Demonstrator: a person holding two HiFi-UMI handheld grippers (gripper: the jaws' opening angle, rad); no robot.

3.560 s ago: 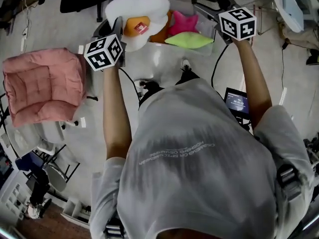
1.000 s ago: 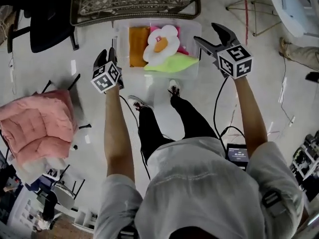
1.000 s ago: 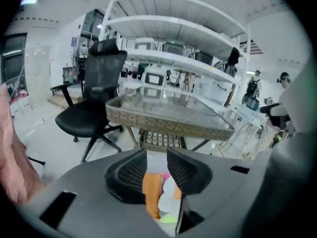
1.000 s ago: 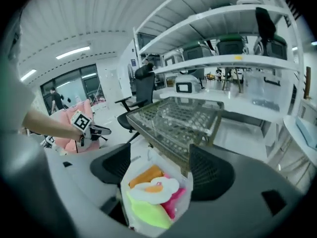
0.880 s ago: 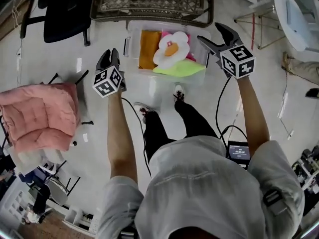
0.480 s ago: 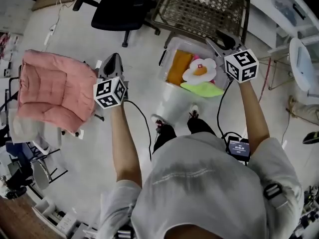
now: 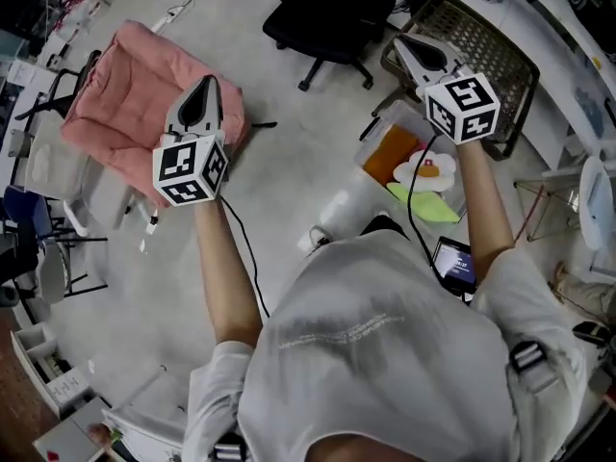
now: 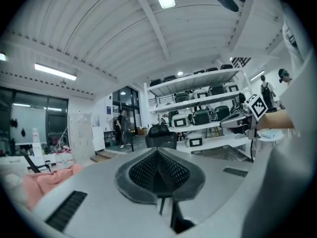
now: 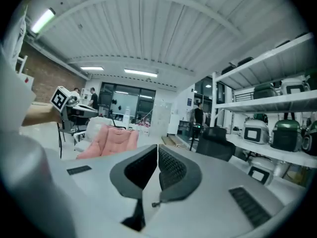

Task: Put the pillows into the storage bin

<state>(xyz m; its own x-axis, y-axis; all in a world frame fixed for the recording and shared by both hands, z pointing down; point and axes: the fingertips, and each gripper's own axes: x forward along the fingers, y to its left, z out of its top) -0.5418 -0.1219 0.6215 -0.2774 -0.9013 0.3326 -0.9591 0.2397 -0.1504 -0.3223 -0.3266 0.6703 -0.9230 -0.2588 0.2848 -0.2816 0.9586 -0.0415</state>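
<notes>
Both arms stretch forward, 2 claws pointing slightly below level. The left claw point(image 7: 205, 87) is closed tight and empty, in front of the pink pillow point(image 7: 130, 94) in the head view. The right claw point(image 7: 406, 44) has just been closing, its jaws now together with nothing between them. The storage bin point(image 7: 370, 148) sits on the pale floor point(image 7: 289, 191) under the right forearm, holding 3 pillows, well apart from the pink one. A black office chair point(image 7: 332, 8) stands beyond, and shelves point(image 8: 198, 100) line the wall.
</notes>
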